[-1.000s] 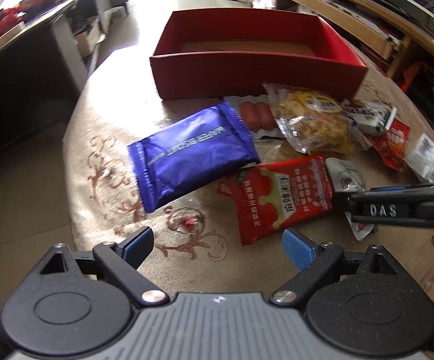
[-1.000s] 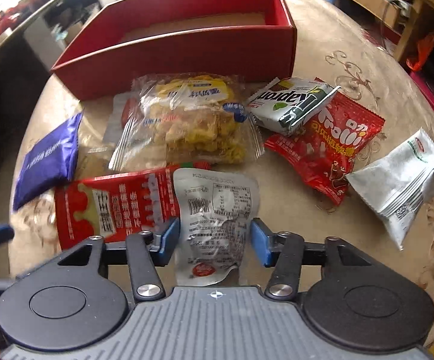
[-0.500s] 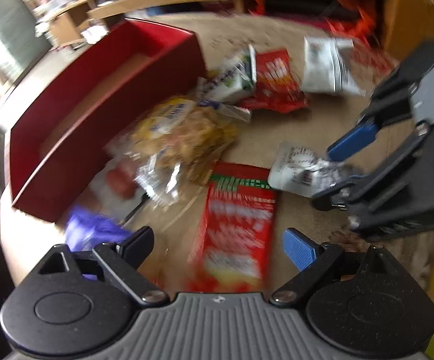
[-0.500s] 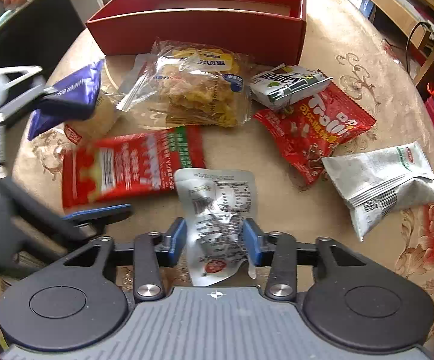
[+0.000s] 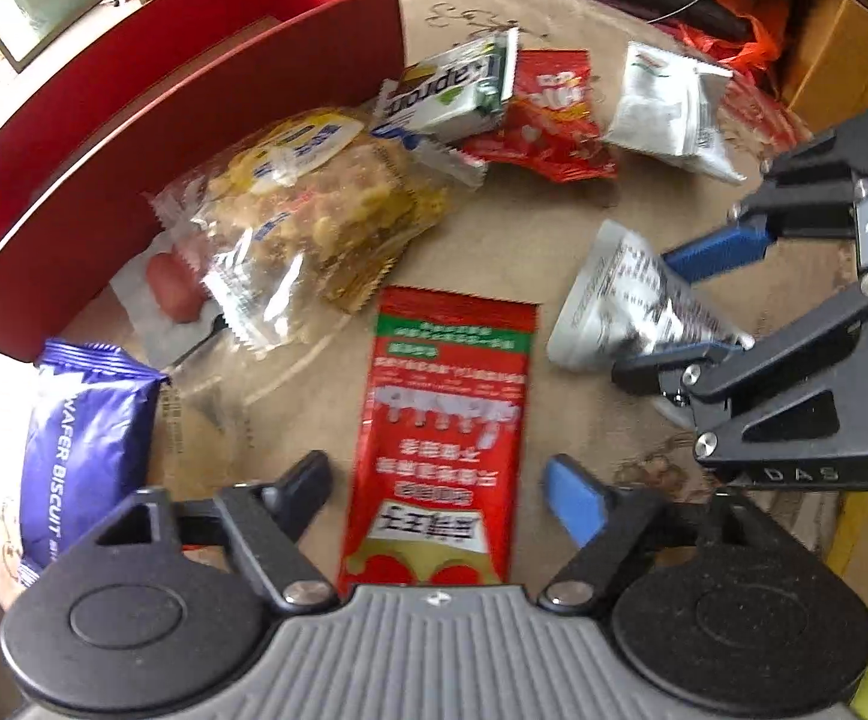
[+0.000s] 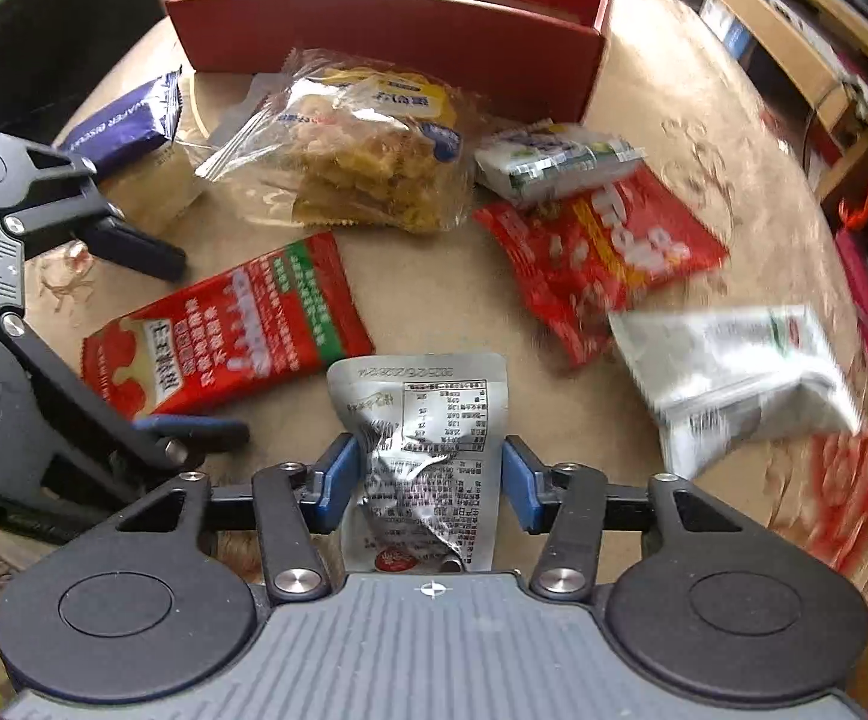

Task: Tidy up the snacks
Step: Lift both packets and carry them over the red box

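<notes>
The left tongs (image 5: 439, 483) have been swung round from the blue wafer pack (image 5: 83, 444) and are now set astride the near end of the long red packet (image 5: 442, 438), which lies flat on the table (image 5: 553, 222); their jaws are closing, the packet is between them, and the pads are not yet seen pressing on it. Just beside, the right tongs (image 6: 428, 474) remain clenched on the crumpled silver pouch (image 6: 422, 438), as a second ago, with its far end resting on the cloth. From this it is judged that two snacks are being readied for the red box (image 6: 386, 18) at once, and that none has been put in yet, since the box floor looks bare where it shows. Little room is left between the two tongs, so a clash could be risked if both are lifted together. Further off, the clear bag of yellow crisps (image 6: 368, 138) lies against the box's front wall, with the green-and-white pack (image 6: 553, 162), the red gummy bag (image 6: 601, 252) and the white pouch (image 6: 739, 372) spread to the right. The table edge falls away close behind the white pouch. Above the box the way is open.
</notes>
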`<state>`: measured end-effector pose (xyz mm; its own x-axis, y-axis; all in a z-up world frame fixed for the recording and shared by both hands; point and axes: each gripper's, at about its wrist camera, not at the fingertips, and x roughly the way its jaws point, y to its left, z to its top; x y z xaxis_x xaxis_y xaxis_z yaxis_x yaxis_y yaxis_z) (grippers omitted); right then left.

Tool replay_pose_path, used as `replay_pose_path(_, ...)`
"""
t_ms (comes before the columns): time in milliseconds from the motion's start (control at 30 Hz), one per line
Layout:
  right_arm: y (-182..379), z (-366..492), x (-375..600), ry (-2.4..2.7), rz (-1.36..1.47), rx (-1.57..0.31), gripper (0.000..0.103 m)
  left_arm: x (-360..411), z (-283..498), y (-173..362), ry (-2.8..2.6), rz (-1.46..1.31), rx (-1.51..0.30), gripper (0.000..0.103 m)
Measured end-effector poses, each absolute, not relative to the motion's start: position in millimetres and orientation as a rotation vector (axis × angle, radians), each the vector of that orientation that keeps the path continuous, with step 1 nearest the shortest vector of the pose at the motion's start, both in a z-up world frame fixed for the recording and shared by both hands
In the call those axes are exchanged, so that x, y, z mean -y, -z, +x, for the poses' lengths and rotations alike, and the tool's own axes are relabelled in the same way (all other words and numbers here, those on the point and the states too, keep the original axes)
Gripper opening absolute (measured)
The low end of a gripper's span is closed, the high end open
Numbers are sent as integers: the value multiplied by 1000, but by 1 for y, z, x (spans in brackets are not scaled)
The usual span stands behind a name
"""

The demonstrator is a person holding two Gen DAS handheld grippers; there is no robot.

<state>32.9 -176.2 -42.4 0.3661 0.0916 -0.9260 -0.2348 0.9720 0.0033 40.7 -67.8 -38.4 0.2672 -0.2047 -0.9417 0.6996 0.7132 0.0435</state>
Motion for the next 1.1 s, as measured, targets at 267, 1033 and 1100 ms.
replay_pose_path(267, 24, 11, 203, -162, -19, -1107, 53, 89, 52, 38, 631, 478, -1161, 52)
replay_pose_path(1033, -7, 9, 223, -116, 69, -977, 53, 79, 45, 2, 469, 266, -1096, 41)
replay_pose_path(1100, -10, 13, 222, -114, 74, -970, 53, 76, 49, -9, 474, 231, -1063, 41)
